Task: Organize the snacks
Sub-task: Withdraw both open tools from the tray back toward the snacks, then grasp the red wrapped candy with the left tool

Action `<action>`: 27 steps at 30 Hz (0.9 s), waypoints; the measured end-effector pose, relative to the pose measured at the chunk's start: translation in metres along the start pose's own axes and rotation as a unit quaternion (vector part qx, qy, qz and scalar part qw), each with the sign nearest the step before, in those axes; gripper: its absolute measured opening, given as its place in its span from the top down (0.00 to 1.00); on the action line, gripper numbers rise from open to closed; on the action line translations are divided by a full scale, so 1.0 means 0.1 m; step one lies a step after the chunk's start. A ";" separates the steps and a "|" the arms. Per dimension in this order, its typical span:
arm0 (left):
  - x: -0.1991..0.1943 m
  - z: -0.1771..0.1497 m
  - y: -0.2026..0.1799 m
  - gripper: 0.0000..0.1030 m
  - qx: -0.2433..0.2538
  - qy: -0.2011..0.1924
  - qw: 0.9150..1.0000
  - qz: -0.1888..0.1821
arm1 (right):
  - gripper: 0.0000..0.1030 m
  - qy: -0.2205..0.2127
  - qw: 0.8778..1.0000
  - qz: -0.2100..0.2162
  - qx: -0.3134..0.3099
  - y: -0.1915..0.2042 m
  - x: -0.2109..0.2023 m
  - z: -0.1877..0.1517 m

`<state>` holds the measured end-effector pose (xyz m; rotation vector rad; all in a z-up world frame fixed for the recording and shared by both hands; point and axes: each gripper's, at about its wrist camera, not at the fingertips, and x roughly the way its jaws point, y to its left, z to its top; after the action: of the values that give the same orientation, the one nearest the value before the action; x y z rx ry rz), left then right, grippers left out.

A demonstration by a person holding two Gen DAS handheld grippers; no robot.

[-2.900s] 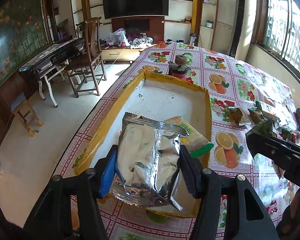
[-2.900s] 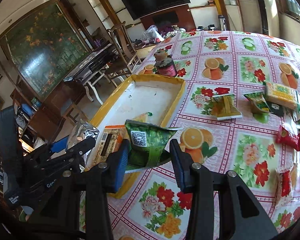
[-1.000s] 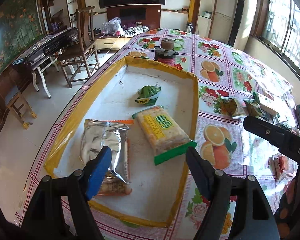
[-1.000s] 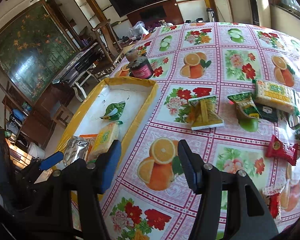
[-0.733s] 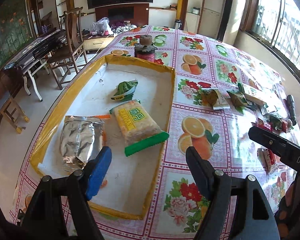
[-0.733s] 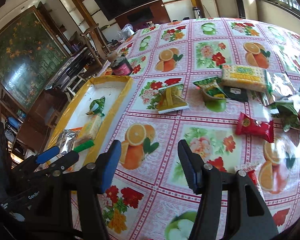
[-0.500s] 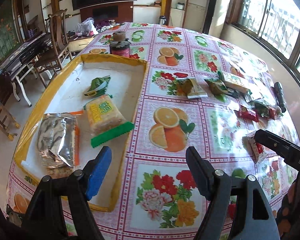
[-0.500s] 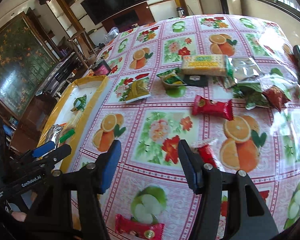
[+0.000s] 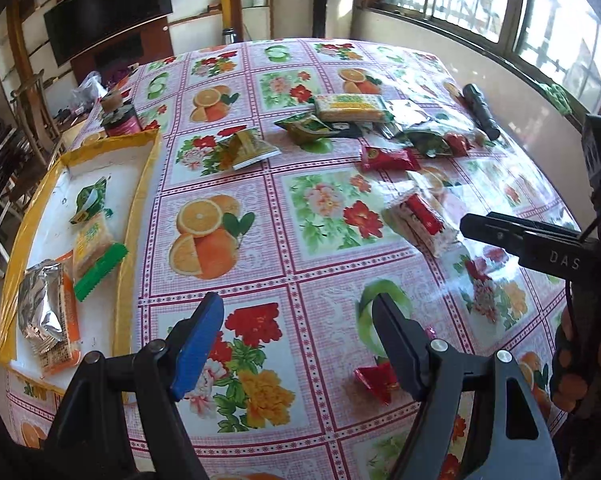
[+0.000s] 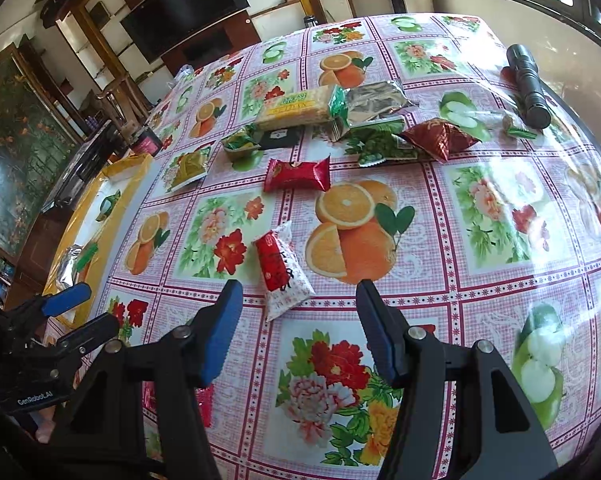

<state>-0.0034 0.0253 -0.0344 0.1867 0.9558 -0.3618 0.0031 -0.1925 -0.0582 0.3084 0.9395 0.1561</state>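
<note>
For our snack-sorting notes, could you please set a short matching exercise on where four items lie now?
Items:
1. silver foil packet
2. black flashlight
3. red-and-white packet
4. dark jar

Places:
A. on the cloth beyond the tray's far end
B. just ahead of the right tongs
C. inside the yellow-rimmed tray
D. at the table's far right edge

Pairs: 1-C, 2-D, 3-B, 4-A

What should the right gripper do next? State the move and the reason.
Probably ease the right gripper forward and down over the red-and-white packet. It lies loose on the tablecloth just ahead of the open, empty gripper, while the yellow-rimmed tray holds only a few snacks.
</note>
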 end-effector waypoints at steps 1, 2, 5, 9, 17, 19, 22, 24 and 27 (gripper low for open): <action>-0.01 -0.01 -0.04 0.26 0.011 0.000 1.000 -0.004 | 0.42 0.001 1.000 -0.001 -0.001 0.00 0.00 -0.01; -0.02 -0.02 -0.08 0.26 0.022 0.001 1.000 -0.009 | 0.42 0.001 1.000 0.000 -0.003 -0.01 -0.01 -0.02; -0.04 -0.06 -0.17 0.25 0.049 0.005 0.999 -0.023 | 0.42 0.001 1.000 0.001 -0.007 0.01 -0.01 -0.03; -0.06 -0.14 -0.30 0.25 0.096 0.010 0.994 -0.042 | 0.42 0.000 1.000 0.004 -0.013 0.04 -0.01 -0.02; 0.03 -0.30 -0.59 0.24 0.191 0.027 0.979 -0.060 | 0.42 0.012 0.999 0.004 -0.033 0.16 0.10 0.02; 0.08 -0.31 -0.63 0.24 0.207 0.032 0.976 -0.064 | 0.42 0.017 0.999 0.004 -0.041 0.19 0.15 0.03; 0.16 -0.32 -0.68 0.24 0.234 0.038 0.970 -0.056 | 0.42 0.027 0.998 0.003 -0.052 0.23 0.23 0.06; 0.22 -0.32 -0.71 0.24 0.248 0.042 0.967 -0.052 | 0.42 0.033 0.998 -0.001 -0.061 0.26 0.30 0.07; 0.28 -0.31 -0.71 0.27 0.257 0.048 0.964 -0.053 | 0.42 0.040 0.996 -0.010 -0.077 0.31 0.39 0.10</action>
<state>-0.0396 -0.0370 -0.0751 0.6318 0.9541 -0.7025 0.0339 -0.1547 -0.0729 0.1509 1.0029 0.2236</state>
